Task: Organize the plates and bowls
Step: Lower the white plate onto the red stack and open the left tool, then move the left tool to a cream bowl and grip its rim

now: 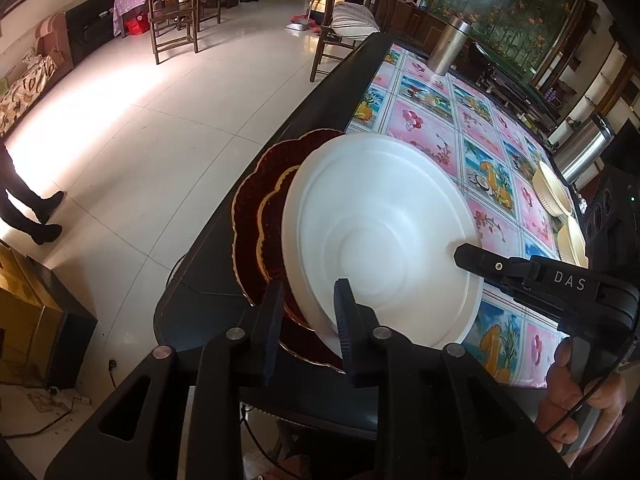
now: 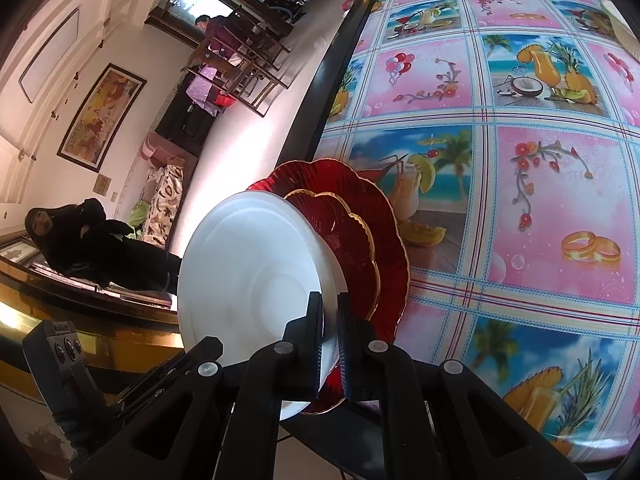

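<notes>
A white foam plate (image 1: 384, 232) is held tilted over two stacked dark red scalloped plates with gold rims (image 1: 256, 216) at the table's near corner. My left gripper (image 1: 308, 300) is open, its fingers straddling the white plate's near rim. My right gripper (image 2: 329, 320) is shut on the white plate's (image 2: 248, 272) opposite rim; its black finger (image 1: 480, 258) also shows in the left wrist view. The red plates (image 2: 360, 220) lie just behind the white one in the right wrist view.
The table (image 1: 224, 264) has a black edge and a pink and blue picture cloth (image 2: 520, 160). Two cream bowls (image 1: 554, 188) and two steel flasks (image 1: 448, 46) stand further along it. A person (image 2: 100, 248) stands on the tiled floor (image 1: 140, 120); wooden chairs (image 1: 172, 12) stand beyond.
</notes>
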`<state>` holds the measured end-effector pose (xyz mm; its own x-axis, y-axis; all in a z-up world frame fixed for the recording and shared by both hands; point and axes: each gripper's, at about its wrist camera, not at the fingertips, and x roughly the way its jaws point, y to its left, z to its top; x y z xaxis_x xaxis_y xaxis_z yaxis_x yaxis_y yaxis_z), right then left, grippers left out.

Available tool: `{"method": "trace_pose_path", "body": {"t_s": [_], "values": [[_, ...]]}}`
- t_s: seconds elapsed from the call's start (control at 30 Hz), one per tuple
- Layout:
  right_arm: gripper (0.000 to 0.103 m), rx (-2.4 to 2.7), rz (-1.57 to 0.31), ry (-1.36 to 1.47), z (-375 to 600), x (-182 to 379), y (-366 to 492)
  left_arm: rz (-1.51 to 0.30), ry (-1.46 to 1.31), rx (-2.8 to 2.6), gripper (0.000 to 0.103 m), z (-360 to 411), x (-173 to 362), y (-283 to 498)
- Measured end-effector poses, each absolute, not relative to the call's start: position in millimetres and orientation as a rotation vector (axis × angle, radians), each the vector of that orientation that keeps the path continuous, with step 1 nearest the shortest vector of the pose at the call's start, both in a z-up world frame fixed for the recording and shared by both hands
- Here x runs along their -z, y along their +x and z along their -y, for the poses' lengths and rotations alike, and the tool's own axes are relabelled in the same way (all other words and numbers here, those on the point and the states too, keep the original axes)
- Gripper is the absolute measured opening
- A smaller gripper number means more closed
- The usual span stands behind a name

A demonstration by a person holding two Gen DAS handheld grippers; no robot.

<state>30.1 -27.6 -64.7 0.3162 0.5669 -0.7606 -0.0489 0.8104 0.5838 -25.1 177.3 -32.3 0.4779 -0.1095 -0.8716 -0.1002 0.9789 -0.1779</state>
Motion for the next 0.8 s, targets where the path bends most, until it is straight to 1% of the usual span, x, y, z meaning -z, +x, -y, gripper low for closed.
{"method": "trace_pose_path", "body": {"t_s": [0.03, 0.07, 0.13, 0.23, 0.33, 0.4, 0.47, 0.5, 0.57, 0.6, 0.67, 0.8], "values": [[0.007, -0.426, -1.19, 0.506, 26.9, 64.6, 30.3, -1.075, -0.21, -0.004, 0.038, -179.0, 31.6, -26.4], [0.007, -0.424, -1.191, 0.505, 26.6, 65.0, 30.7, -1.07, -0.209, -0.007, 0.042, -181.3, 30.3, -28.1], [0.007, -0.423, -1.194, 0.499, 25.9, 65.4, 32.3, -1.059, -0.219, -0.012, 0.044, -187.7, 26.1, -33.1], [0.012, -0.431, -1.2, 0.494, 25.0, 64.0, 33.2, -1.031, -0.217, -0.031, 0.045, -195.4, 15.8, -40.6], [0.013, -0.437, -1.192, 0.495, 26.1, 60.1, 33.5, -0.988, -0.196, -0.068, 0.045, -201.0, 0.7, -45.6], [0.019, -0.436, -1.181, 0.481, 28.0, 54.6, 33.0, -0.955, -0.19, -0.081, 0.045, -202.6, -10.3, -48.2], [0.029, -0.441, -1.166, 0.485, 33.6, 48.4, 32.1, -0.925, -0.185, -0.086, 0.046, -200.9, -20.2, -50.5], [0.029, -0.443, -1.153, 0.488, 37.3, 44.5, 31.3, -0.912, -0.181, -0.083, 0.048, -197.5, -24.2, -51.1], [0.032, -0.445, -1.122, 0.498, 47.0, 36.3, 29.2, -0.887, -0.165, -0.065, 0.055, -185.3, -31.9, -51.1], [0.033, -0.446, -1.106, 0.505, 52.9, 32.4, 28.1, -0.878, -0.155, -0.046, 0.057, -176.0, -34.8, -50.4], [0.037, -0.439, -1.079, 0.527, 68.0, 26.5, 26.6, -0.87, -0.123, 0.005, 0.058, -151.9, -39.4, -47.0], [0.038, -0.392, -1.038, 0.591, 111.1, 20.9, 25.1, -0.896, -0.045, 0.145, 0.058, -86.4, -38.0, -34.4]]}}
